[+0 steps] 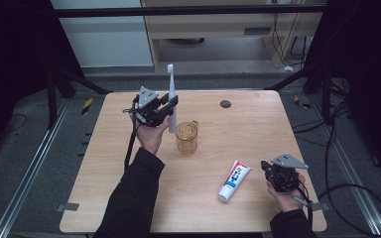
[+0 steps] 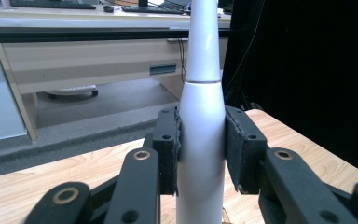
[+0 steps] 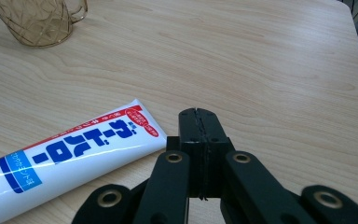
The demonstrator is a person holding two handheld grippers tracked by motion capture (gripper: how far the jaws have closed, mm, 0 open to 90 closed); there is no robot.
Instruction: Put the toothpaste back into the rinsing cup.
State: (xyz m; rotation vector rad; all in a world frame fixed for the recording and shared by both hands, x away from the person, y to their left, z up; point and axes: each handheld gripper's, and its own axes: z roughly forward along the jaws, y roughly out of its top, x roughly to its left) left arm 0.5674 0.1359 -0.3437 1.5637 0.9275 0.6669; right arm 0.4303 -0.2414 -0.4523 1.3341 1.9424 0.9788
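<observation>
The left gripper (image 2: 200,149) clamps the white toothbrush (image 2: 200,116) upright, long axis vertical. The amber cup (image 1: 186,137) stands just to its right, below the handle's lower end. Farther off, the right gripper (image 3: 199,128) rests clenched and empty beside the toothpaste tube (image 3: 70,154).

Looks like a lab: small light wooden bench (image 1: 258,129) inside a black metal frame (image 1: 188,11), loose black cables (image 1: 337,148) on grey floor, pale office desk (image 1: 218,25) behind.

White electric toothbrush (image 2: 201,154), slim and bottle-shaped, standing upright above the table (image 1: 248,124), clamped at its handle, brush head (image 1: 170,70) topmost, just beside an amber handled cup (image 1: 186,138).
</observation>
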